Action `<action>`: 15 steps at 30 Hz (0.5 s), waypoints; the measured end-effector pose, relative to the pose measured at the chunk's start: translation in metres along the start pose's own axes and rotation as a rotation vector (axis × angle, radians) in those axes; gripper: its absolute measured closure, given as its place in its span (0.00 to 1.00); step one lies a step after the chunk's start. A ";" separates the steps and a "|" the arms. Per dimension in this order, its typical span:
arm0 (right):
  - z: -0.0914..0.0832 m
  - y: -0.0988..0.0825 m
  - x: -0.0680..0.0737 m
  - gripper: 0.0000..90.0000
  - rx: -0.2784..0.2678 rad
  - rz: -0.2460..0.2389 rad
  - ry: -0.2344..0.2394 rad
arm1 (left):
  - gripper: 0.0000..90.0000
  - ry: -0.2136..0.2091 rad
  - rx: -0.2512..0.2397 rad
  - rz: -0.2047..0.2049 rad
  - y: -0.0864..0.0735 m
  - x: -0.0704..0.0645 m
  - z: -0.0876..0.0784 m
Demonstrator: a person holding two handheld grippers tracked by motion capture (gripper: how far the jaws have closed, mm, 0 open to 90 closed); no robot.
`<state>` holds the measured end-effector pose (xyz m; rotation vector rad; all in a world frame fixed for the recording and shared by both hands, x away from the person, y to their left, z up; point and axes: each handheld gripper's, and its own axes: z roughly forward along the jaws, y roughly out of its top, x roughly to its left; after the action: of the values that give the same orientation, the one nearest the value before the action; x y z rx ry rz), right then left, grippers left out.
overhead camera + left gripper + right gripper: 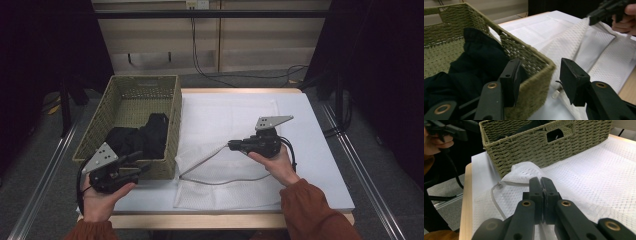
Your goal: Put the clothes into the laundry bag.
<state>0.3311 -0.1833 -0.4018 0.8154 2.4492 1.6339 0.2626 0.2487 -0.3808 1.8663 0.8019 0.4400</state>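
A white mesh bag [225, 192] lies flat on the table, right of a woven olive basket [145, 78]. My right gripper [231, 145] is shut on a fold of the mesh bag [599, 177], and the raised fold stretches down toward the basket's near corner. In the right gripper view, my right gripper [541, 183] has its jaws pressed together on the netting. Black clothing [142, 137] is heaped inside the basket. My left gripper [142, 162] is open at the basket's near right corner. In the left gripper view, my left gripper [541, 77] straddles the basket [529, 55] rim, beside the black clothing [479, 57].
A pale cord [230, 180] from the bag curves across the mesh near the front. The white table top [310, 125] stretches right of the bag, with a wooden front edge [200, 220]. Dark floor, metal rails and cables surround the table.
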 end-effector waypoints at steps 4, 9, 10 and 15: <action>0.002 -0.001 0.000 0.98 0.008 0.001 0.001 | 0.58 0.013 0.009 -0.005 0.010 0.012 0.007; 0.002 -0.002 -0.001 0.98 0.009 0.000 0.004 | 0.59 0.036 0.035 0.016 0.029 0.024 0.016; 0.002 -0.002 -0.002 0.98 0.009 -0.001 0.003 | 0.58 0.038 0.037 0.025 0.034 0.027 0.018; 0.002 -0.003 -0.002 0.98 0.007 -0.001 0.003 | 0.51 0.060 0.048 0.018 0.053 0.041 0.024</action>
<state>0.3327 -0.1836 -0.4056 0.8134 2.4583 1.6285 0.3242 0.2473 -0.3455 1.9134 0.8429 0.4943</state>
